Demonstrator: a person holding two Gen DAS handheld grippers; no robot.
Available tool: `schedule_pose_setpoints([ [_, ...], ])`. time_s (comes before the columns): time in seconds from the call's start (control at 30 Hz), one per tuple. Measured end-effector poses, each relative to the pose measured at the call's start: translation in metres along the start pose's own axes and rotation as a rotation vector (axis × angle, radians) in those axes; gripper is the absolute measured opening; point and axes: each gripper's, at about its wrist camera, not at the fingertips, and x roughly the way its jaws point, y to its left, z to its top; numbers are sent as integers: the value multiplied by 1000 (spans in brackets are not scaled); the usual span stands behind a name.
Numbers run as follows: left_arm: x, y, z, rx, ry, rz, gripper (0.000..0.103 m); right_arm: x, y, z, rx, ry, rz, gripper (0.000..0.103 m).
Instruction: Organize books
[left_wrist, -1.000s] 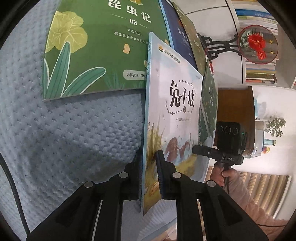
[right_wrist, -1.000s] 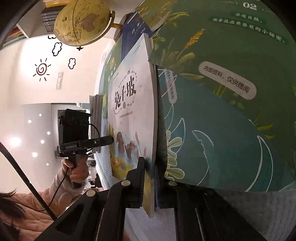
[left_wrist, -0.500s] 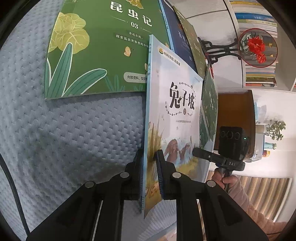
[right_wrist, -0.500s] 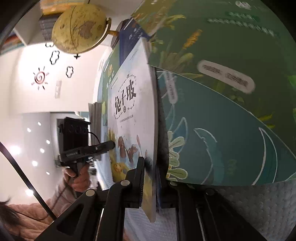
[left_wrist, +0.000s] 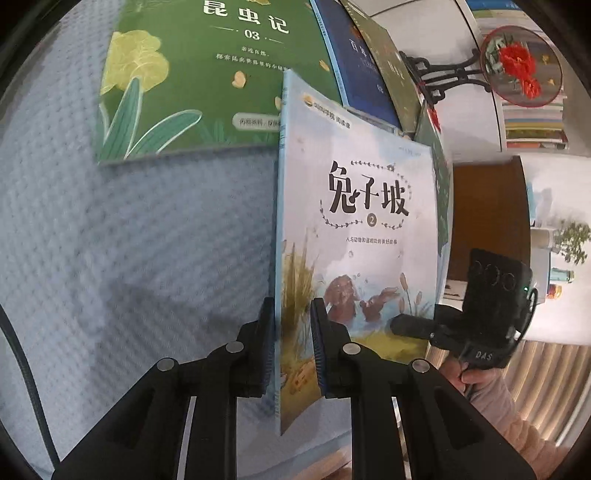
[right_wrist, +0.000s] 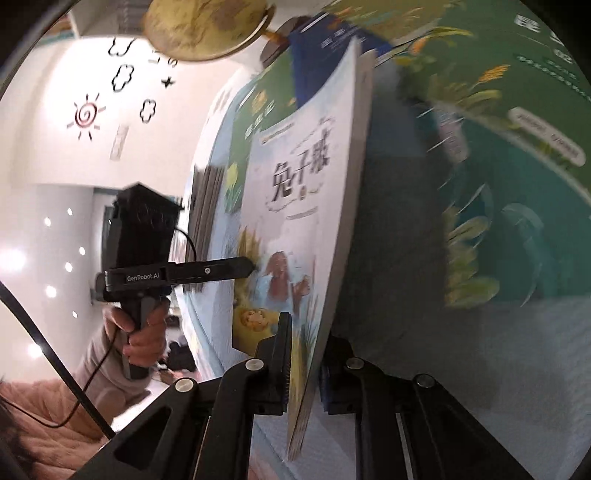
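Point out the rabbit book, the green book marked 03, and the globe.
rabbit book (left_wrist: 369, 206), left wrist view, on the cover title.
green book marked 03 (left_wrist: 192, 74), left wrist view, on its cover.
globe (right_wrist: 203, 26), right wrist view, on its ball.

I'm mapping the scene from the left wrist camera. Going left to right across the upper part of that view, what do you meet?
Green book numbered 03 → dark blue book → black ornate stand → round red flower ornament.
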Motion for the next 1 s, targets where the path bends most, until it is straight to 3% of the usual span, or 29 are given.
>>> schedule_pose_setpoints([
  [0.13, -13, 4, -8, -21, -21, -17, 15, 3, 19, -11, -2, -17, -10, 13],
  [0.27, -17, -2, -12, 17, 43, 55, 15, 7, 35, -17, -23, -25, -19, 13],
  [0.4, -22, -15, -15, 85, 47, 100, 15, 12, 50, -22, -31, -32, -55, 13],
  [0.67, -47, -30, -24, 177, 37, 51, 15, 2, 81, -43, -30, -113, -87, 13],
  [1.0, -65, -32, -29, 253, 49, 65, 15, 6, 112, -57, -52, -181, -164, 13],
])
